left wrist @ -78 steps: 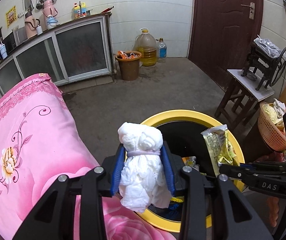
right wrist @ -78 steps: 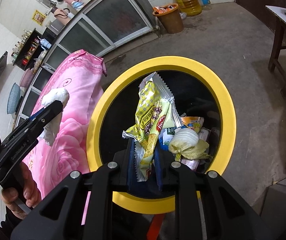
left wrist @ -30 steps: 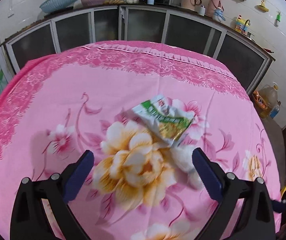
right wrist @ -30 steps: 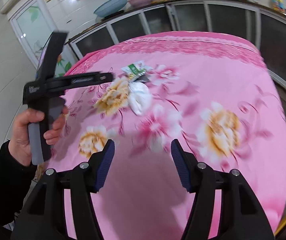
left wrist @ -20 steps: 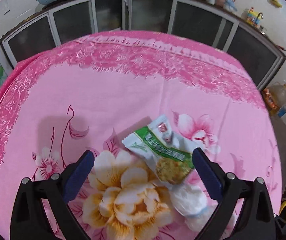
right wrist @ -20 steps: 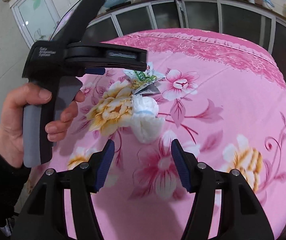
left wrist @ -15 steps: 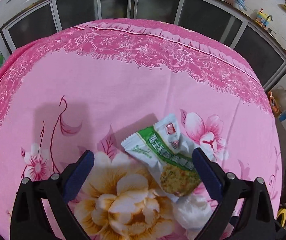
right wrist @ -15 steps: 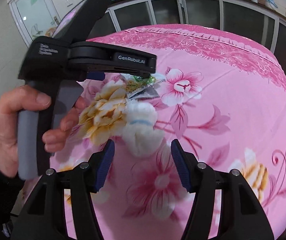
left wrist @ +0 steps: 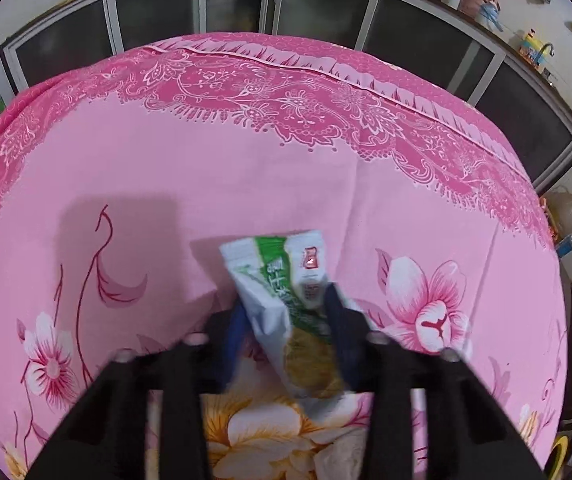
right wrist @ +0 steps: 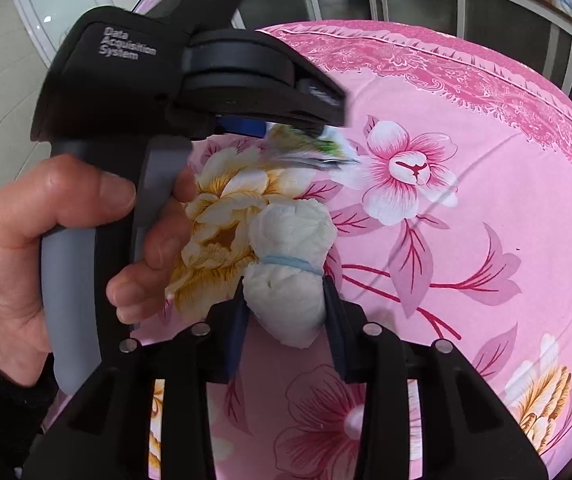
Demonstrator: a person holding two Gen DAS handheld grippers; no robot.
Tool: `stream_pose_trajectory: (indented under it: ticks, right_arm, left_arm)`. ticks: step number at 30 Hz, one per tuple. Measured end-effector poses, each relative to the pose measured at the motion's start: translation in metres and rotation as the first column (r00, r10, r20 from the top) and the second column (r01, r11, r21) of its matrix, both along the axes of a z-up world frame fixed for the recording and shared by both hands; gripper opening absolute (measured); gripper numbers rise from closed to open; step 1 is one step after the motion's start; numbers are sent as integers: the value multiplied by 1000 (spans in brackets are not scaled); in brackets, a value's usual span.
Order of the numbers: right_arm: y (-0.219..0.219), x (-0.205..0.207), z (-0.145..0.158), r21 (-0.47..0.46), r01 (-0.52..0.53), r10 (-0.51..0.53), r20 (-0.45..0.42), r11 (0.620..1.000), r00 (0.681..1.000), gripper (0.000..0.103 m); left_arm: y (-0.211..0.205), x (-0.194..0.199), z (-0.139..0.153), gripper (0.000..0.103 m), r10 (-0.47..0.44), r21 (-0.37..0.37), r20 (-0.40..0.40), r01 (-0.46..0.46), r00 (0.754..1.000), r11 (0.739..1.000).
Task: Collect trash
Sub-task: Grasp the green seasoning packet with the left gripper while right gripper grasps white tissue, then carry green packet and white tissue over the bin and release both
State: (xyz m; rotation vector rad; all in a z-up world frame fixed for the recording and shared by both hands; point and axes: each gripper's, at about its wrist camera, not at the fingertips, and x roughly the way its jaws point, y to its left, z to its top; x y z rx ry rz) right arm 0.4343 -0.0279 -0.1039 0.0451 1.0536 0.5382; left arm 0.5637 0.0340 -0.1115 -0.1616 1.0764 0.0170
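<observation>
A green and white snack wrapper [left wrist: 286, 300] lies on the pink flowered tablecloth [left wrist: 206, 168]. My left gripper [left wrist: 286, 320] is closed around its lower half. In the right wrist view the wrapper [right wrist: 310, 148] sticks out under the left gripper's body. A white tissue bundle [right wrist: 290, 264] tied with a blue band lies on the cloth. My right gripper [right wrist: 286, 312] is shut on its lower end.
Dark glass-fronted cabinets [left wrist: 226, 4] run behind the table. An oil jug [left wrist: 564, 208] stands on the floor at the right. A bit of the yellow bin rim [left wrist: 558, 446] shows at the lower right. The left hand [right wrist: 66, 240] is close beside the right gripper.
Both grippers were open above the table and have moved down and closed, the left on the snack wrapper, the right on the tissue bundle.
</observation>
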Motion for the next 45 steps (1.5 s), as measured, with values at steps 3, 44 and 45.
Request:
stream_pose_trajectory:
  ticks: [3,44,45]
  right_arm:
    - [-6,0,5,45,5,-4,-29,999,1000,31]
    - [-118,-217,64,256,164,-165,-18,953,986,31]
    - [-121,-221,64,260,169,-170,-18,951,985,31]
  left_arm:
    - [7,-4,3,10,1,-32,4,-1,1000,999]
    - [-4,-288,87,10,-169,-24,282,183,944,983]
    - [-9,-292,88,10,-176,-25,286,191,942,981]
